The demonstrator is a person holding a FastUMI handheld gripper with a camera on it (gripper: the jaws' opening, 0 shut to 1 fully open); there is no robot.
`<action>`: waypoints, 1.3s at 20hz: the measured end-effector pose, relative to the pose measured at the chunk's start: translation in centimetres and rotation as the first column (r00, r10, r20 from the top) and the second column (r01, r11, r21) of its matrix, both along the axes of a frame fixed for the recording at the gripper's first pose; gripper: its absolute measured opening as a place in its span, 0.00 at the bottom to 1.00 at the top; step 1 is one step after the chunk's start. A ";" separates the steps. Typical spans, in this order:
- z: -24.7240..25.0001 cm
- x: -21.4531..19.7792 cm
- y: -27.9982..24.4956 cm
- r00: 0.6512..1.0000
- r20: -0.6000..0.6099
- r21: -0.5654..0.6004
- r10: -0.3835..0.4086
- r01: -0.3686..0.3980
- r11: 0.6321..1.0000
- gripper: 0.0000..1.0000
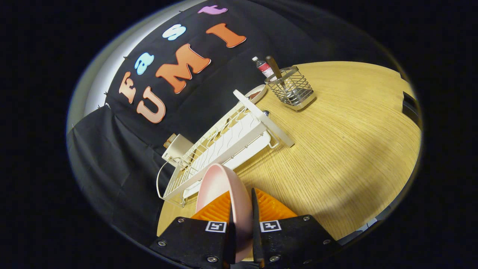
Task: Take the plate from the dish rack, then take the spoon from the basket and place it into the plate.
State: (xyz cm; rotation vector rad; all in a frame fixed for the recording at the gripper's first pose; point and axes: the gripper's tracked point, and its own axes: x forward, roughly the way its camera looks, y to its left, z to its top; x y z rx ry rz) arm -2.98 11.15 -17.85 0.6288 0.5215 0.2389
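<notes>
A pale pink plate [218,186] stands on edge between my gripper's [241,201] orange fingers [214,209], which press on its rim from both sides. It hangs above the wooden table, just off the near end of the white wire dish rack [227,144]. Beyond the rack's far end stands a wire basket [291,89] with a brown-handled spoon [274,69] sticking up out of it.
A small bottle with a red label [263,67] stands behind the basket. A shallow dish [257,93] lies at the rack's far end, and a white box with a cork top [175,145] sits beside the rack by the wall. Bare wooden table [354,142] spreads to the right.
</notes>
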 end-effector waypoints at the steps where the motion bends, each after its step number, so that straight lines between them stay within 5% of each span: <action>1: -0.1 0.2 0.0 1.000 -0.004 0.001 -0.006 0.006 1.000 0.19; 11: -1.0 0.2 -1.0 0.998 -0.028 -0.041 -0.050 0.049 0.998 0.22; 21: 2.4 1.1 -5.4 0.990 0.108 -0.236 -0.095 0.118 0.964 0.60; 26: 4.3 2.0 -8.7 0.977 0.183 -0.369 -0.109 0.171 0.914 0.82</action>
